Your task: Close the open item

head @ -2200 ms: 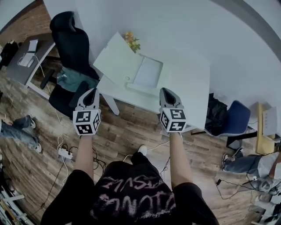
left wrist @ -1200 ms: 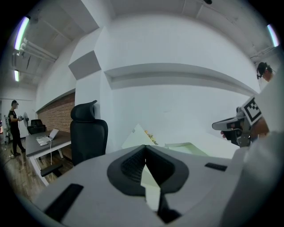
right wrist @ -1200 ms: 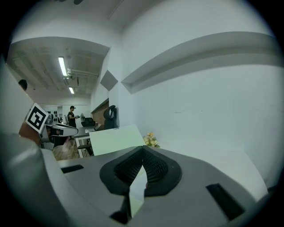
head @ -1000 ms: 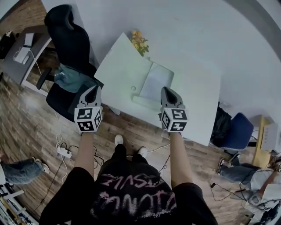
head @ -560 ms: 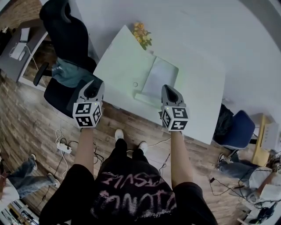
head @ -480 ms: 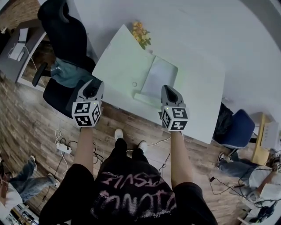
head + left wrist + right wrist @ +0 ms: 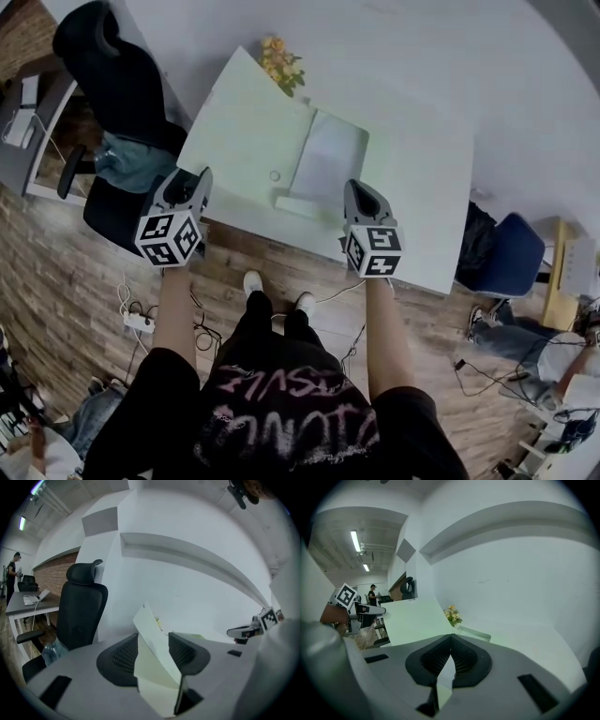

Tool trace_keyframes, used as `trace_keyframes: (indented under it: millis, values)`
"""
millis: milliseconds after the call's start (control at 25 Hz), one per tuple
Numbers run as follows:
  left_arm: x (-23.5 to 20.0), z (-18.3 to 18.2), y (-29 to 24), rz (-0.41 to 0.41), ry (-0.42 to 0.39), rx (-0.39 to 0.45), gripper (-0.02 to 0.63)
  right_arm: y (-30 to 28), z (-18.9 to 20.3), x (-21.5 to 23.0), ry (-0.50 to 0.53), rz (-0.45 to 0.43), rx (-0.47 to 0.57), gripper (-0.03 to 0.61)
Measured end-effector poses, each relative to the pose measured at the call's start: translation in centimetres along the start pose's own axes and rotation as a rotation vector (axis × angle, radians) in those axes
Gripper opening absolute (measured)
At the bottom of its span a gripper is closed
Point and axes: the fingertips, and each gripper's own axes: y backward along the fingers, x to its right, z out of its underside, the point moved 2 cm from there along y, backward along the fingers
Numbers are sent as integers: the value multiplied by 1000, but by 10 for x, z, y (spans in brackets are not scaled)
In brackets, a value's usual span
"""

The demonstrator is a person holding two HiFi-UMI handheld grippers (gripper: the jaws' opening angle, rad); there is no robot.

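Observation:
The open item is a flat pale box [image 7: 323, 159] on the white table [image 7: 422, 187]. Its big lid [image 7: 246, 127] stands tilted up on the left. Both grippers hang in the air at the table's near edge, short of the box. My left gripper [image 7: 192, 178] is at the front left corner; its jaws are opening with nothing between them. In the left gripper view the lid [image 7: 146, 620] shows far off through the gap of that gripper [image 7: 154, 644]. My right gripper [image 7: 356, 189] hovers near the box's front edge with its tips [image 7: 451, 637] met on nothing.
A small bunch of yellow flowers [image 7: 279, 61] stands at the table's far corner. A black office chair [image 7: 103, 75] is left of the table, a blue chair [image 7: 511, 253] to the right. Cables and a power strip [image 7: 136, 323] lie on the wood floor.
The left gripper's jaws have gone from shut to wide apart, and that gripper has drifted left and lower in the head view. The right gripper has barely shifted.

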Motion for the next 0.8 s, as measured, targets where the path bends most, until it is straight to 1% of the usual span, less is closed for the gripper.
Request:
trace_keyframes:
  millis: [120, 200, 440, 600, 680, 800]
  values:
    - [6, -1, -5, 7, -40, -17, 179, 2, 3, 5, -9, 9, -2, 11]
    - [11, 0, -7, 13, -59, -25, 172, 5, 4, 8, -16, 15, 0, 11]
    - [28, 0, -6, 21, -119, -33, 110, 13, 9, 18, -33, 23, 6, 11]
    - [39, -3, -5, 21, -133, -31, 81, 19, 10, 23, -45, 24, 13, 11]
    - [42, -5, -5, 18, -136, -30, 51, 21, 11, 25, -54, 22, 20, 11]
    - [48, -7, -4, 18, -139, -27, 43, 26, 13, 28, -66, 23, 29, 11]
